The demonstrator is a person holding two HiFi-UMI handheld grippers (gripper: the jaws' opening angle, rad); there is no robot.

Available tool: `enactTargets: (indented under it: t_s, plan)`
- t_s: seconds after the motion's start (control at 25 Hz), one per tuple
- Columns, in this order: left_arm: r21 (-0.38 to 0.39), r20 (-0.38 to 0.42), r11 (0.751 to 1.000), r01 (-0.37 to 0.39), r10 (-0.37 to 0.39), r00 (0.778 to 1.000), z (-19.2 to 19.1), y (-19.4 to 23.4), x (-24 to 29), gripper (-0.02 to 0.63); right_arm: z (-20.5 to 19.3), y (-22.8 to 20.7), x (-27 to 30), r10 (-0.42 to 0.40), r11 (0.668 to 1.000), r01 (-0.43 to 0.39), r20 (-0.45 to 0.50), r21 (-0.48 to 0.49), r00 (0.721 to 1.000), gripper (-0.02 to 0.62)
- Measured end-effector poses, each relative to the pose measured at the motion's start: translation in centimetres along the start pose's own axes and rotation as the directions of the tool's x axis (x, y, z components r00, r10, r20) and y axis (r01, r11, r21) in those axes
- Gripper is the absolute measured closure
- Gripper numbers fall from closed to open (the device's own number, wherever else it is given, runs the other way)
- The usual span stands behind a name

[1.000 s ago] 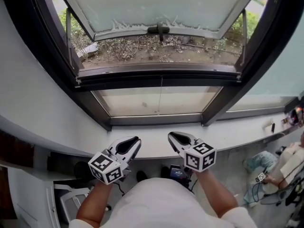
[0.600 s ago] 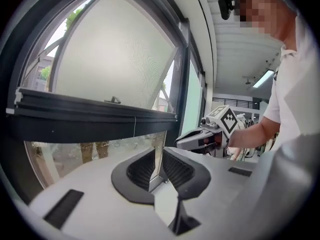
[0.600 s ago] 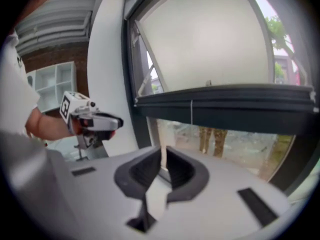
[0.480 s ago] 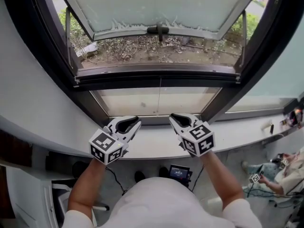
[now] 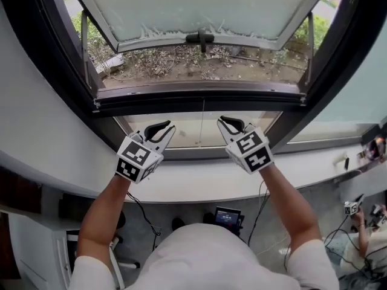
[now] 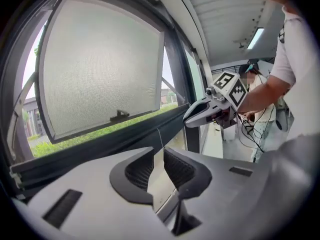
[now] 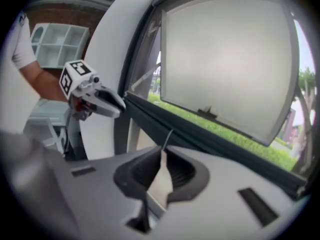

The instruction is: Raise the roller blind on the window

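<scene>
A: Two grippers are up on my feed. What are they holding?
B: Nothing. My left gripper has just been opening. Its jaws stand a little apart with nothing between the pads. My right gripper is closed, tips together, and empty.
A: And the blind?
B: I can't pick out the blind itself. A thin cord hangs from the dark frame down across the beige lower pane. My grippers sit either side of it, near but not touching. In each gripper view the cord lines up just beyond the jaw tips.
A: Above that?
B: The frosted sash is tilted outward, with its handle at the bottom edge. The white sill runs below my grippers.
</scene>
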State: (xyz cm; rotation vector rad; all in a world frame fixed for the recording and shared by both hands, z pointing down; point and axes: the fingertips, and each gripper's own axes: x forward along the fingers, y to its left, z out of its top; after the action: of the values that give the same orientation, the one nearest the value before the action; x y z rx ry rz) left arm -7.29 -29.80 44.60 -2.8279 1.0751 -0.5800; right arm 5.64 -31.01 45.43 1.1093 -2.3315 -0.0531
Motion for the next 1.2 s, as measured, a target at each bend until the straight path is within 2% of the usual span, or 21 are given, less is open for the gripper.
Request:
enactTargets:
  t_s: [0.16,0.28,0.4,0.64,0.8,1.04,1.12,1.2]
  plan:
    - [0.112,-0.039,0.994,-0.015,0.019,0.999,0.6,1.3,0.9,0.514,0.9,-1.6,1.0,-0.045,0.988,0.042,-0.020,-0.148,0.999,0.565]
    - [0.211,-0.084,0.977,-0.009,0.027,0.996,0.3,2.0,1.9,0.493,1.1,-2.4,2.1,-0.070,0.960,0.052,-0.056,-0.276,0.996,0.511]
    - [0.324,-0.135,0.946,-0.001,0.048,0.990,-0.1,2.6,3.0,0.472,1.2,-3.1,3.2,-0.098,0.926,0.056,-0.094,-0.373,0.991,0.471]
    - [0.505,-0.227,0.862,0.039,0.090,0.970,0.3,3.0,5.3,0.460,1.1,-4.0,5.0,-0.134,0.862,0.033,-0.166,-0.506,0.977,0.462]
    - [0.560,-0.276,0.826,0.061,0.117,0.954,0.2,3.3,6.5,0.456,0.5,-3.9,5.8,-0.167,0.806,0.015,-0.203,-0.592,0.965,0.462]
    - [0.566,-0.336,0.820,0.087,0.133,0.932,-0.9,4.1,7.7,0.451,-0.3,-3.8,6.5,-0.231,0.668,-0.016,-0.228,-0.744,0.946,0.462]
    - [0.576,-0.341,0.812,0.094,0.134,0.930,-1.0,4.1,7.7,0.451,-0.3,-3.8,6.5,-0.239,0.641,-0.031,-0.238,-0.767,0.941,0.462]
    - [0.588,-0.354,0.802,0.103,0.141,0.925,-1.1,4.2,7.7,0.451,-0.2,-3.9,6.5,-0.248,0.637,-0.035,-0.248,-0.770,0.937,0.462]
